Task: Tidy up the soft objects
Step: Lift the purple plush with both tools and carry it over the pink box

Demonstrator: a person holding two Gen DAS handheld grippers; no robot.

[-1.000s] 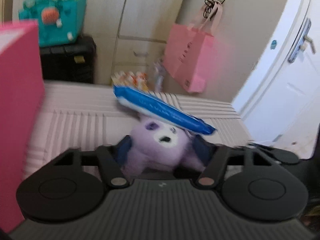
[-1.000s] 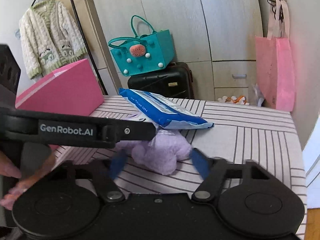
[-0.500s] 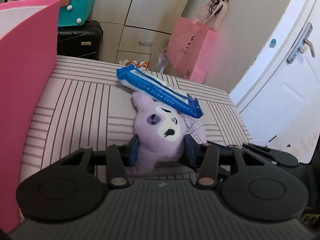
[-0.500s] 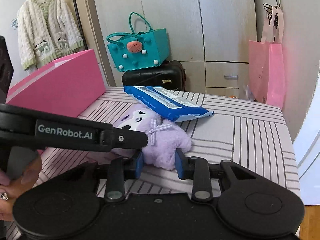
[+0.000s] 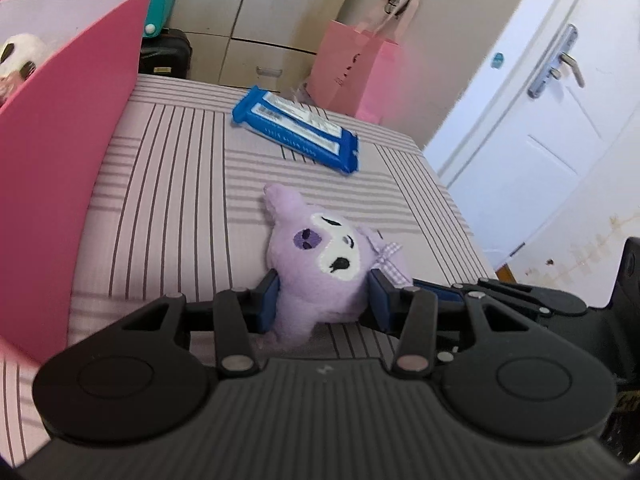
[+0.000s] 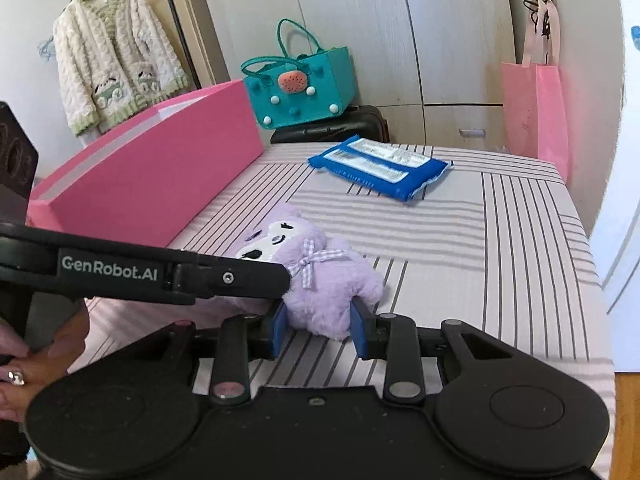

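A purple plush toy [image 5: 316, 268] with a white face and a checked bow lies on the striped table. My left gripper [image 5: 322, 300] is shut on its head, blue pads pressing both sides. My right gripper [image 6: 320, 326] is shut on the plush toy [image 6: 324, 280] at its lower body. The left gripper's arm [image 6: 160, 272] crosses the right wrist view from the left. A blue wipes pack [image 5: 298, 134] lies flat farther back, apart from the toy, also seen as the wipes pack [image 6: 380, 166] in the right wrist view.
A pink bin [image 5: 68, 128] stands at the table's left, with a white plush [image 5: 20, 54] inside; the same pink bin [image 6: 160, 176] shows in the right wrist view. Behind are a teal bag [image 6: 300, 88], a black suitcase [image 6: 340, 128], a pink paper bag [image 5: 352, 64] and a door [image 5: 540, 100]. A hand [image 6: 36, 368] is at lower left.
Both grippers closed on the purple toy and drew it toward me, out from under the blue pack. The pack, which rested tilted on the toy, now lies flat on the table.
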